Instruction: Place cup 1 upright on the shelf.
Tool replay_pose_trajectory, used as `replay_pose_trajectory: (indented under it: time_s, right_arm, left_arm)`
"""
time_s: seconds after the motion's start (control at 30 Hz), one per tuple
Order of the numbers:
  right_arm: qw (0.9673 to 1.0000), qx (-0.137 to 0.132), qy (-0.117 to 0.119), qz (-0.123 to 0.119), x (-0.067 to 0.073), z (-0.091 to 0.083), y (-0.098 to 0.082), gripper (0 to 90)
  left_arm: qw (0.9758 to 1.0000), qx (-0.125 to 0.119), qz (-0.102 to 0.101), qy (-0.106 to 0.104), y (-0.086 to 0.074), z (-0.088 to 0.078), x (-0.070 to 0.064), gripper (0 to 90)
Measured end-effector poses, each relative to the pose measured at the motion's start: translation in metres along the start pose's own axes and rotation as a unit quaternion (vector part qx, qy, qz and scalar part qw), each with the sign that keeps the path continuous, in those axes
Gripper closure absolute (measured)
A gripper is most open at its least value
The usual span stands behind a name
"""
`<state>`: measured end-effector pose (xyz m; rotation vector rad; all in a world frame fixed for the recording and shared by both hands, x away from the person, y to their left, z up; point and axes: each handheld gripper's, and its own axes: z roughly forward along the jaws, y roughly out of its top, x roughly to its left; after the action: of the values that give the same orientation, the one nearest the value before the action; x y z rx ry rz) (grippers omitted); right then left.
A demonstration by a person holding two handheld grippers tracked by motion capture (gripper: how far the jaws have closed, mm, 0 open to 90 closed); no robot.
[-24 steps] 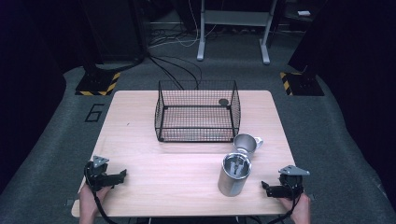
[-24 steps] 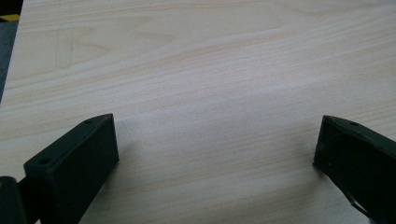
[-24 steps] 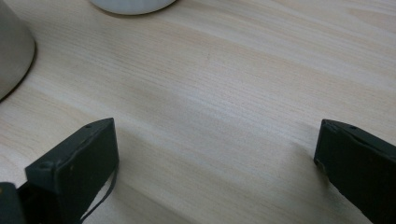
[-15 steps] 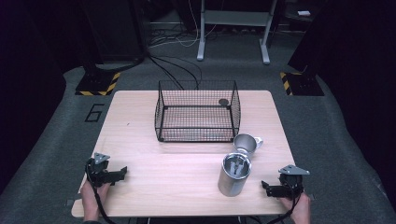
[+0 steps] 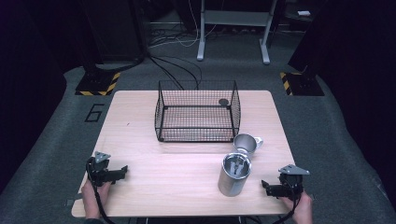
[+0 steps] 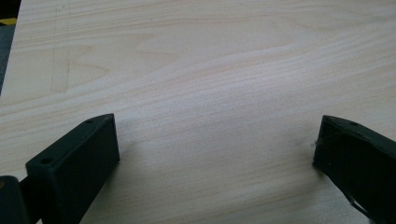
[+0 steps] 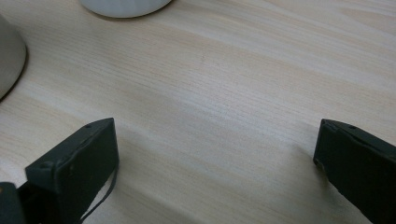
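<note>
A black wire basket (image 5: pixel 197 112) stands at the back middle of the wooden table (image 5: pixel 163 158), with a small dark round thing (image 5: pixel 223 101) inside near its far right corner. In front of its right corner sit a small metal cup (image 5: pixel 245 144) and a taller steel canister (image 5: pixel 234 173). My left gripper (image 5: pixel 122 171) rests near the front left edge, open, nothing between its jaws (image 6: pixel 217 154). My right gripper (image 5: pixel 266 186) lies near the front right edge, just right of the canister, open and empty (image 7: pixel 217 154).
The canister's base (image 7: pixel 9 56) and the cup's base (image 7: pixel 123 5) lie ahead of the right jaws. Bare wood spreads between the two grippers. Dark floor, cables and a grey stand lie beyond the table.
The left hand and gripper have shifted slightly forward on the table. The right gripper has not visibly moved.
</note>
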<state>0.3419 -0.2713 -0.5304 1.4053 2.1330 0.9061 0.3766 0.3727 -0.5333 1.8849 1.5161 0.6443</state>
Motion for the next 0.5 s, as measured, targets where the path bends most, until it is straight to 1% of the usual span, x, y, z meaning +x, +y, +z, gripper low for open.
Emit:
replay_pose_trajectory:
  time_s: [0.17,0.2,0.33,0.37,0.47,0.5]
  right_arm:
    - [0.9999,0.009,-0.008,0.001,0.001,0.000,0.002,0.0]
    - [0.9998,0.012,-0.012,0.015,0.003,0.000,0.003,0.0]
    - [0.9995,0.017,-0.019,0.017,0.004,-0.001,0.003,0.0]
    - [0.9994,0.014,-0.020,0.026,0.005,-0.002,0.003,0.0]
    - [0.9996,0.008,-0.011,0.026,0.006,-0.008,0.004,0.0]
    - [0.9998,0.004,-0.001,0.017,0.008,-0.012,0.006,0.0]
  left_arm:
    - [1.0000,-0.001,0.000,0.000,0.000,0.000,0.000,0.1]
    - [1.0000,0.000,-0.001,0.000,0.000,0.000,0.000,0.1]
    - [1.0000,-0.001,-0.001,0.000,0.000,0.000,0.000,0.3]
    - [1.0000,-0.001,0.000,0.001,0.000,0.000,0.000,0.3]
    - [1.0000,-0.002,0.000,0.000,0.000,0.000,0.000,0.4]
    - [1.0000,-0.002,0.000,0.000,0.000,0.000,0.000,0.4]
